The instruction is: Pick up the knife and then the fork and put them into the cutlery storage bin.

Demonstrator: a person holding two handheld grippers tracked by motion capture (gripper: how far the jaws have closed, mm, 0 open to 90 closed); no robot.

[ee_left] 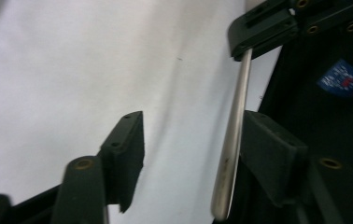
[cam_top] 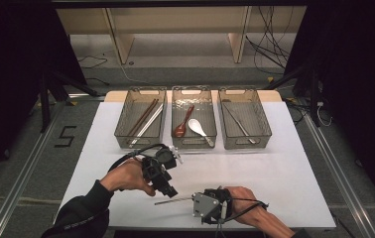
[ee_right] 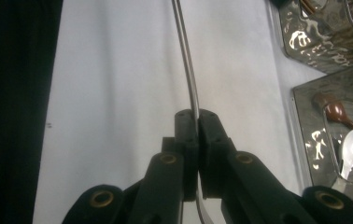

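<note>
White tabletop (cam_top: 284, 168) carries everything you are working with. Going from the left, your left claw (cam_top: 169, 190) sits at the near middle of the tabletop, its cable looping back over your hand. In the left gripper view its jaws stand apart, released, and the thin metal utensil handle (ee_left: 233, 140) runs up between them, lying against the right-hand pad (ee_left: 268, 154) while the other pad stands clear of it. No frame lets you tell whether that pad presses on the handle or merely rests beside it.

Just to the right, the handle (cam_top: 173, 201) stretches level above the tabletop between the two claws. Your right claw (cam_top: 193, 199), with its grey plate on top, is clenched on the handle's right end; in the right gripper view the two pads (ee_right: 187, 128) meet tightly around the slim curved metal, which runs away toward the far side.

At the far edge of the tabletop three clear bins stand in a row, just beside one another. The left bin (cam_top: 126, 119) holds chopsticks (cam_top: 146, 119), the middle bin (cam_top: 209, 114) holds a brown spoon (cam_top: 181, 125) and a white spoon (cam_top: 197, 127), and the right bin (cam_top: 260, 116) holds slim metal cutlery (cam_top: 237, 123).
</note>
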